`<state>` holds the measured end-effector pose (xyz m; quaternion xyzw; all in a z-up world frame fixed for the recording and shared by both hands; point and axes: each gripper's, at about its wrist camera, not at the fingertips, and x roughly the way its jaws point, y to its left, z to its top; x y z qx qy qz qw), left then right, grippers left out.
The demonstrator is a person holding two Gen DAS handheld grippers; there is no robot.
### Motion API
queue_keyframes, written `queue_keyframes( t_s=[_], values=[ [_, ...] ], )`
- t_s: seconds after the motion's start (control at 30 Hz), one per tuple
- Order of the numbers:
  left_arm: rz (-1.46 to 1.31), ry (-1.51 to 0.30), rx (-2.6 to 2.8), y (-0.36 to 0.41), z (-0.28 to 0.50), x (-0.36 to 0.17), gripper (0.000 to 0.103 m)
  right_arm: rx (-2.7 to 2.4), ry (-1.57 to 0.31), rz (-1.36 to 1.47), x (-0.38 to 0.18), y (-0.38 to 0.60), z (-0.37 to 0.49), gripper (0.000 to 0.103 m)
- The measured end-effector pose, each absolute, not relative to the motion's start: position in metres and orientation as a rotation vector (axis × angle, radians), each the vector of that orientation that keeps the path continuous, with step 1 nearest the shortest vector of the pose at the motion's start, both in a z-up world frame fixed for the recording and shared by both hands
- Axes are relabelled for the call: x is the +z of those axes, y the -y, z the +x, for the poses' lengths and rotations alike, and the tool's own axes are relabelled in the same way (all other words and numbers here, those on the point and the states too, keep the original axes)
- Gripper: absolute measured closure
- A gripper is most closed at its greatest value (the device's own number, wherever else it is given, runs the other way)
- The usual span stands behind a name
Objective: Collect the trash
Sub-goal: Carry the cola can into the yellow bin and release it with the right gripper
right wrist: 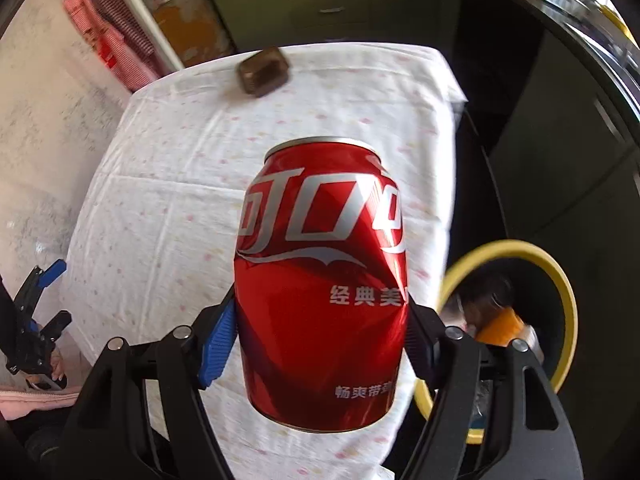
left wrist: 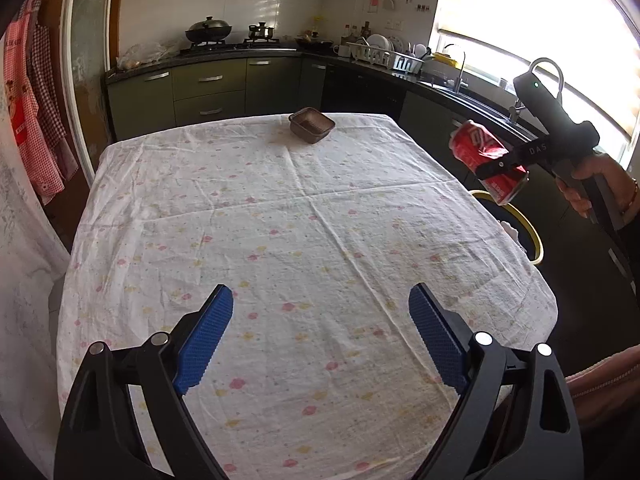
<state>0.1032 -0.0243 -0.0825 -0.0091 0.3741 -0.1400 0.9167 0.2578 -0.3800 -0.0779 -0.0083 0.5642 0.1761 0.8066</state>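
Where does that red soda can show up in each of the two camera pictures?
Left wrist view: red can at right, clamped in the right gripper beyond the table edge.
Right wrist view: it fills the centre, between the blue pads.
Shared landmark: brown box at the table's far end.

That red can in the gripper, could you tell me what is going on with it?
A person is clearing trash with two handheld grippers. The right gripper is shut on a dented red can, holding it in the air off the table's edge, near a yellow-rimmed bin that already holds some rubbish. The left gripper is open and empty above the tablecloth. A small brown tray sits at the table's far end.
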Motion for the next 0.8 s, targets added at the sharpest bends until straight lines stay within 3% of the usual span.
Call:
queue_keyframes(
  t_s=[0.4,0.43,0.5,0.8],
  values=[
    [0.063,-0.777,-0.344,0.076,0.107,-0.073,0.014,0.087,-1.243,0.057,-0.139,0.513,0.263,0.034],
    [0.062,-0.783,-0.350,0.079,0.109,-0.073,0.014,0.066,-1.234,0.027,-0.142,0.517,0.265,0.034],
    [0.061,-0.795,-0.360,0.083,0.112,-0.073,0.014,-0.016,-1.196,-0.012,-0.142,0.526,0.266,0.018],
    [0.074,-0.829,-0.365,0.092,0.126,-0.078,0.013,0.011,-1.070,0.096,-0.127,0.522,0.201,0.018]
  ],
)
